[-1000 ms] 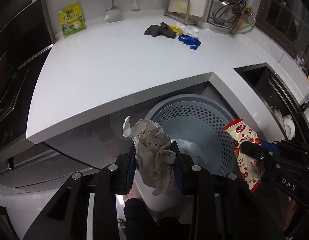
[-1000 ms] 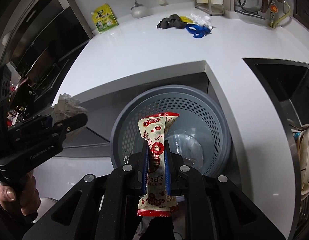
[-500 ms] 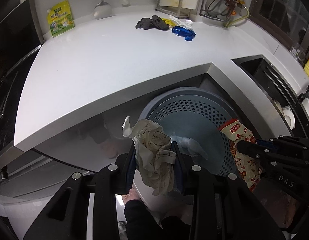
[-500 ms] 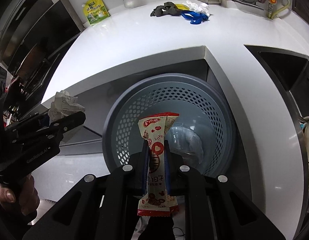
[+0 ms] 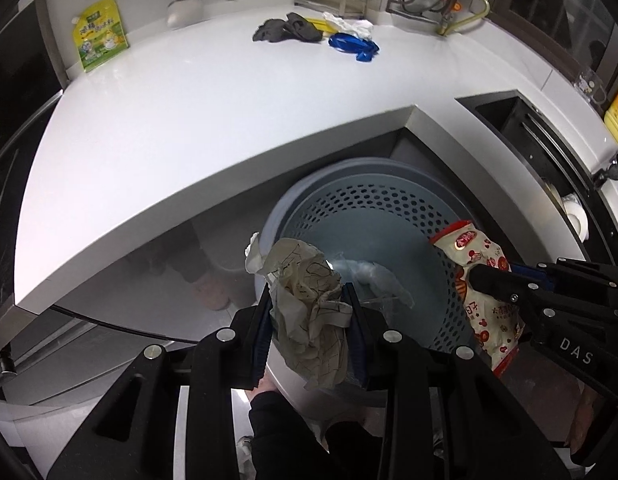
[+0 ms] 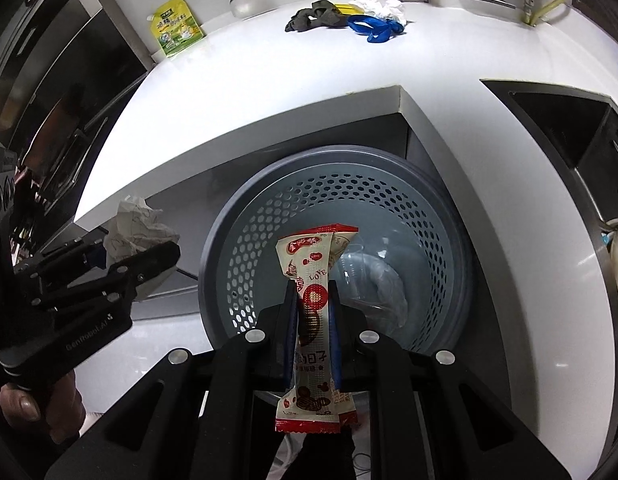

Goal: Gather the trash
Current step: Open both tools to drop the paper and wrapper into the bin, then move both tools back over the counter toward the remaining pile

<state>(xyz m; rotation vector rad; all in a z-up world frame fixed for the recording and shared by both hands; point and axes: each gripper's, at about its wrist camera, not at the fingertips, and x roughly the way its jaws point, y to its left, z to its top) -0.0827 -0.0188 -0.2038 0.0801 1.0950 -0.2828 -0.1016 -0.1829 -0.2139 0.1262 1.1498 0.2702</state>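
Both grippers hang over a round grey perforated plastic bin (image 6: 337, 264) tucked under the corner of a white countertop (image 5: 197, 120): the left gripper (image 5: 309, 320) is clamped on a crumpled beige paper wad (image 5: 309, 312) at the bin's near rim, and the right gripper (image 6: 314, 308) pinches a red-and-cream snack wrapper (image 6: 313, 300) above the bin's middle. To drop cleanly, the left load probably needs carrying further in over the opening before its jaws part, since the rim lies right beneath it. Inside lie clear plastic scraps (image 6: 383, 280); more clutter, a dark rag (image 5: 287, 32), a blue strap (image 5: 355, 46) and a yellow-green pouch (image 5: 99, 34), waits at the counter's back, well apart.
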